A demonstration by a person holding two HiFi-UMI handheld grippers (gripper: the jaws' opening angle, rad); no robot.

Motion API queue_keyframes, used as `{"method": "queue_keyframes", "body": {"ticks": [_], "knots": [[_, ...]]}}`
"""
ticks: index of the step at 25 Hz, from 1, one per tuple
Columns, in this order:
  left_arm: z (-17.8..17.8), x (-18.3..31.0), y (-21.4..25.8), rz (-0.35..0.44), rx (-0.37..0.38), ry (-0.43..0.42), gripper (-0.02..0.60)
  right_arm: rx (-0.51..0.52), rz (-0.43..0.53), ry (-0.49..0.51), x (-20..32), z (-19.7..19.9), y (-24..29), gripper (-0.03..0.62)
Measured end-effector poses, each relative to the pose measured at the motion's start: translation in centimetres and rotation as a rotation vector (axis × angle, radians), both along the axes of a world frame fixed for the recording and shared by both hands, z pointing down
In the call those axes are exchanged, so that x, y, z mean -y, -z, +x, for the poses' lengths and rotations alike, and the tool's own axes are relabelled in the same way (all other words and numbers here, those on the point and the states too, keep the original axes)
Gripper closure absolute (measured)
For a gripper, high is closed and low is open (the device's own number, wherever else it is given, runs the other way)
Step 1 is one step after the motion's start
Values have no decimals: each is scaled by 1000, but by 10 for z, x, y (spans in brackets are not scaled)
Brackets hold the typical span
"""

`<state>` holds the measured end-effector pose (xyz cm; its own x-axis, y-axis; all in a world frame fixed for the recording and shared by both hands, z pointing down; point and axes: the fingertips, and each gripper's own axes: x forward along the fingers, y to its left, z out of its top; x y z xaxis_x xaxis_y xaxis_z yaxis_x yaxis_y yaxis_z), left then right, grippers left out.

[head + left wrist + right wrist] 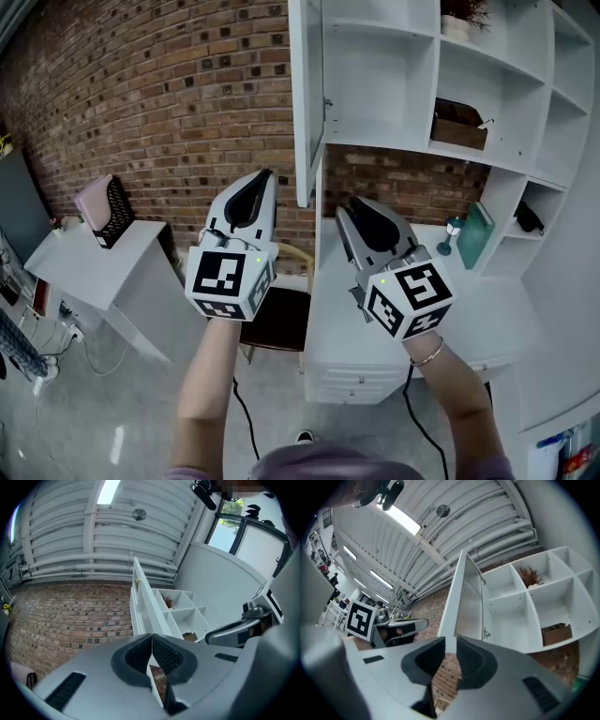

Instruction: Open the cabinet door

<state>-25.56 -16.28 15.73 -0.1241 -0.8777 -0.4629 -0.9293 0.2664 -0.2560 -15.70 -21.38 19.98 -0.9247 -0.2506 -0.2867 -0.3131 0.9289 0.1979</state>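
Observation:
The white cabinet door (pixel 306 103) stands swung out, edge-on to me, and the open shelves (pixel 380 80) show behind it. My left gripper (pixel 263 180) hangs below and left of the door's lower corner, apart from it, with its tips together and nothing between them. My right gripper (pixel 359 206) hangs below the cabinet with a narrow gap between its jaws and nothing in it. In the left gripper view the jaws (pixel 152 638) meet, with the door (pixel 144 601) beyond them. The right gripper view shows parted jaws (pixel 450 641) under the door (pixel 465 603).
A brown box (pixel 458 126) and a dried plant (pixel 463 13) sit on the shelves. Below is a white desk (pixel 342 314) with a teal book (pixel 474 236). A dark chair (pixel 278 317) stands beside it. A second white table (pixel 94 267) at left carries a black basket (pixel 112 212).

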Motion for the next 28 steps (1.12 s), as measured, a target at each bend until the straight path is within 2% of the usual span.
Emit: {"method": "queue_keyframes", "body": {"ticks": [7, 13, 21, 28], "knots": [[10, -3, -75, -127, -100, 22, 578, -56, -89, 3, 5, 20, -50, 534], [20, -8, -141, -238, -195, 22, 578, -96, -158, -49, 12, 48, -95, 545], [49, -7, -207, -343, -302, -22, 579, -167, -267, -126, 20, 94, -157, 591], [77, -3, -250, -420, -363, -49, 579, -194, -379, -155, 16, 129, -198, 591]]}}
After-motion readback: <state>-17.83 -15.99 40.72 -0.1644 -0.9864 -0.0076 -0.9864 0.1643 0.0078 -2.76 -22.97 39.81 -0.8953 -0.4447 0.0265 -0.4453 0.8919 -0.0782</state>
